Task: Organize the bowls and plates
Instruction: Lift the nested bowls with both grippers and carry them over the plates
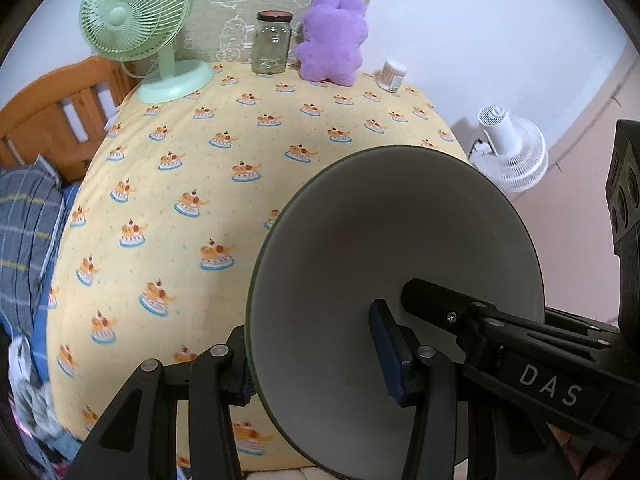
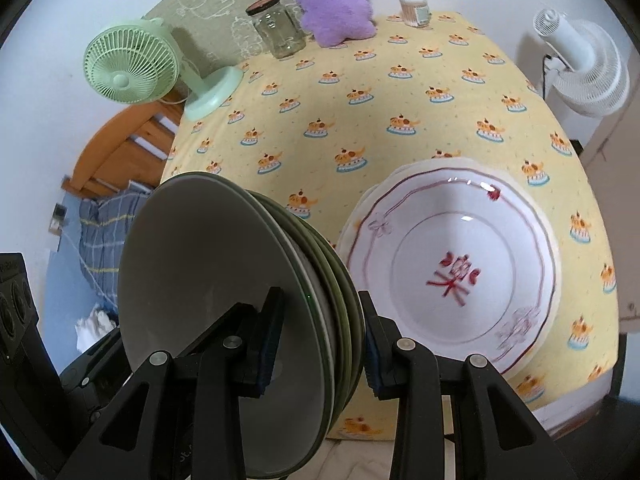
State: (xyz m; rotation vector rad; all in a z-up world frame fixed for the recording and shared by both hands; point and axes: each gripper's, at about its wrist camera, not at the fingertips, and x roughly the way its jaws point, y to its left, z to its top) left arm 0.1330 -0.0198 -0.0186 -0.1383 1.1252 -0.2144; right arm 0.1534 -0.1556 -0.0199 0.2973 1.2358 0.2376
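Note:
A stack of several grey-white dishes with dark green outsides (image 2: 224,280) is held up on edge above the yellow cake-print tablecloth (image 2: 360,120). My right gripper (image 2: 322,340) is shut on the stack's near rim, one pad inside the top dish and one behind the stack. In the left wrist view the same stack (image 1: 392,240) fills the lower right; my left gripper (image 1: 316,364) is shut on its rim too, and a finger (image 1: 436,300) of the right gripper reaches in beside it. A white plate with red ribbon pattern (image 2: 452,268) lies on a larger cream plate (image 2: 524,196) on the table.
At the table's far edge stand a green desk fan (image 1: 132,16), a glass jar (image 1: 272,44), a purple plush toy (image 1: 332,36) and a cotton-swab tub (image 1: 393,75). A white floor fan (image 2: 584,64) is right of the table. A wooden bed frame (image 1: 52,112) with bedding is left.

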